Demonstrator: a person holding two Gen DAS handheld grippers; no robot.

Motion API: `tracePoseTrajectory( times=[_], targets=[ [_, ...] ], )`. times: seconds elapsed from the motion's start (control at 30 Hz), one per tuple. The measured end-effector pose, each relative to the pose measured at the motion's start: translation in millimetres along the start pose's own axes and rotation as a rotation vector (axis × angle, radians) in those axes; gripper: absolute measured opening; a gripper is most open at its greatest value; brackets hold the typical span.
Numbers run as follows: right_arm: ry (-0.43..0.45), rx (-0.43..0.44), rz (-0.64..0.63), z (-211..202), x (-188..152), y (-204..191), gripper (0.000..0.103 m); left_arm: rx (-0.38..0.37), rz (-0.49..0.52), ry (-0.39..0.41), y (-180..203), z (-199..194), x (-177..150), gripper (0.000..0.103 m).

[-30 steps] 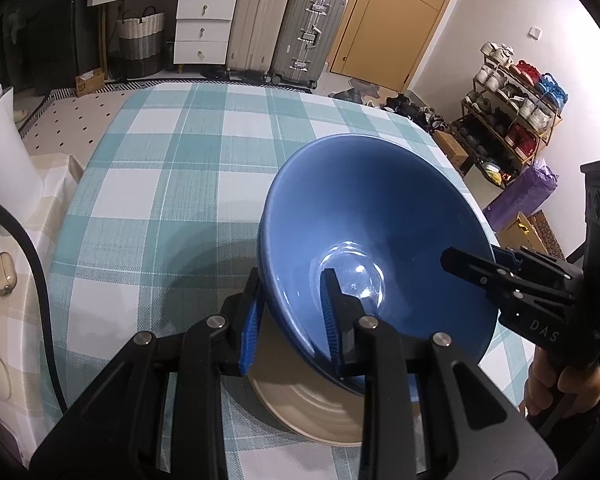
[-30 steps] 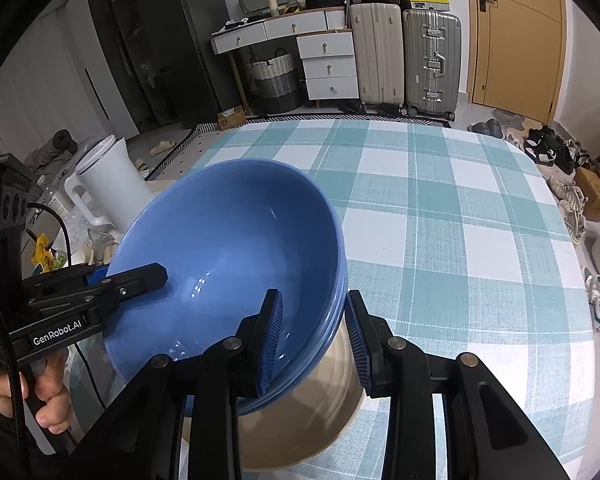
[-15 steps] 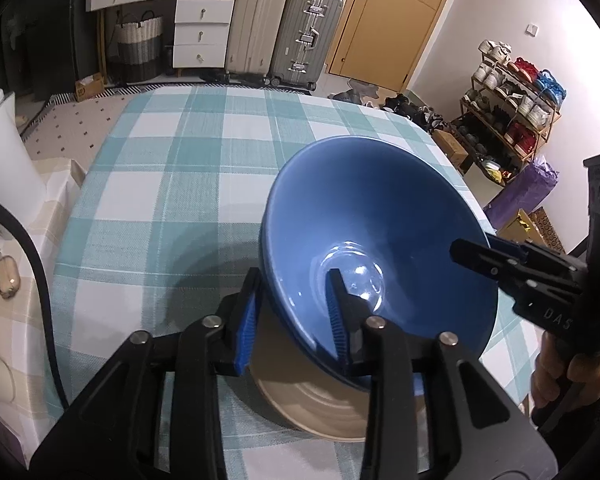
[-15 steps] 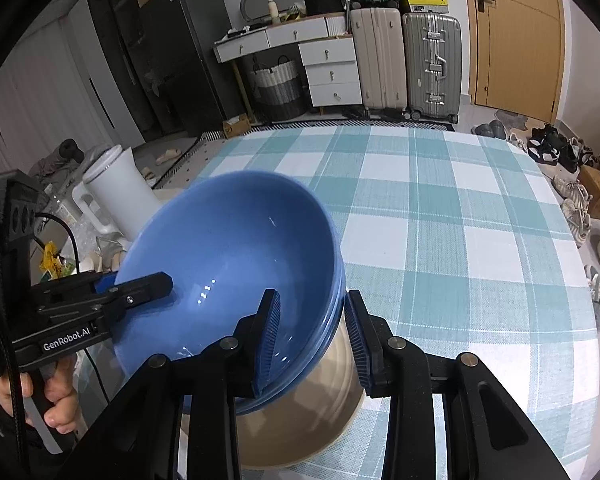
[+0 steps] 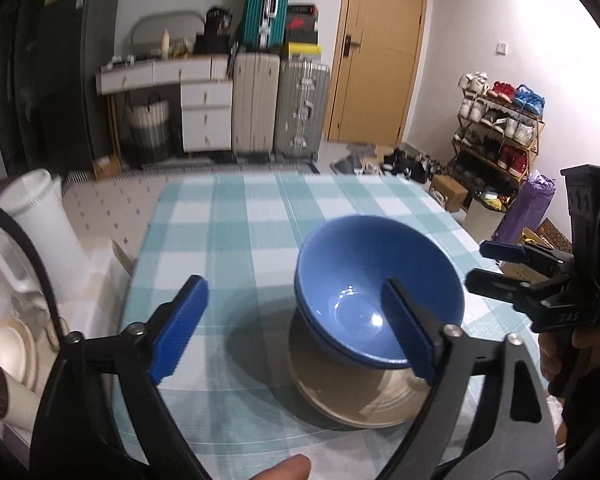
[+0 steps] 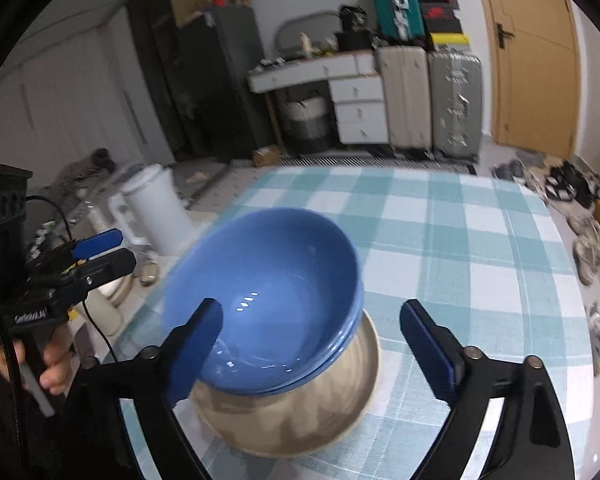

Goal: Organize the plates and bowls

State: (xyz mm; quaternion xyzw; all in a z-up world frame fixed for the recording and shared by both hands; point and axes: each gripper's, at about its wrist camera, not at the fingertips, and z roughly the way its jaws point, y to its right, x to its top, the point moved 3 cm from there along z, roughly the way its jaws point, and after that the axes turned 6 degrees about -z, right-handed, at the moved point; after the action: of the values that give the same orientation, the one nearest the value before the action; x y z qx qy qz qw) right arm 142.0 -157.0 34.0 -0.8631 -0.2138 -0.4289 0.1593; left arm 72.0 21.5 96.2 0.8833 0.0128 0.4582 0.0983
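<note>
Suitcases stand behind the teal-checked tablecloth bearing stacked bowls.

Blue bowls nested in ribbed beige bowl; teal-white checked tablecloth.

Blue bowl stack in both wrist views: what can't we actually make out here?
- Beige bowl interior: both views, covered by the blue bowls nested in it.
- Count of blue bowls: right wrist view shows layered rims, motion-blurred; exact number unclear.
- Dishes at the left edge: left wrist view, cut off by the frame and a cable.
- Stack's near side: partly behind the open left gripper and right gripper.
</note>
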Motion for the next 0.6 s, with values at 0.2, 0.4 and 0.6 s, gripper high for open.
tracePoseTrajectory(
  times=[0.2, 0.4, 0.6],
  targets=[
    [0.136, 0.055, -0.082, -37, -11, -14, 0.102, 0.012, -0.004, 0.077, -12, -45, -12, 0.102],
    [0.205, 0.073, -0.107, -60, -33, -20, 0.102, 0.032, -0.017, 0.132, -25, -70, -40, 0.102],
    [0.233, 0.054, -0.12, -61, -61, -23, 0.103, 0.005, -0.037, 0.149, -31, -63, -64, 0.102]
  ],
)
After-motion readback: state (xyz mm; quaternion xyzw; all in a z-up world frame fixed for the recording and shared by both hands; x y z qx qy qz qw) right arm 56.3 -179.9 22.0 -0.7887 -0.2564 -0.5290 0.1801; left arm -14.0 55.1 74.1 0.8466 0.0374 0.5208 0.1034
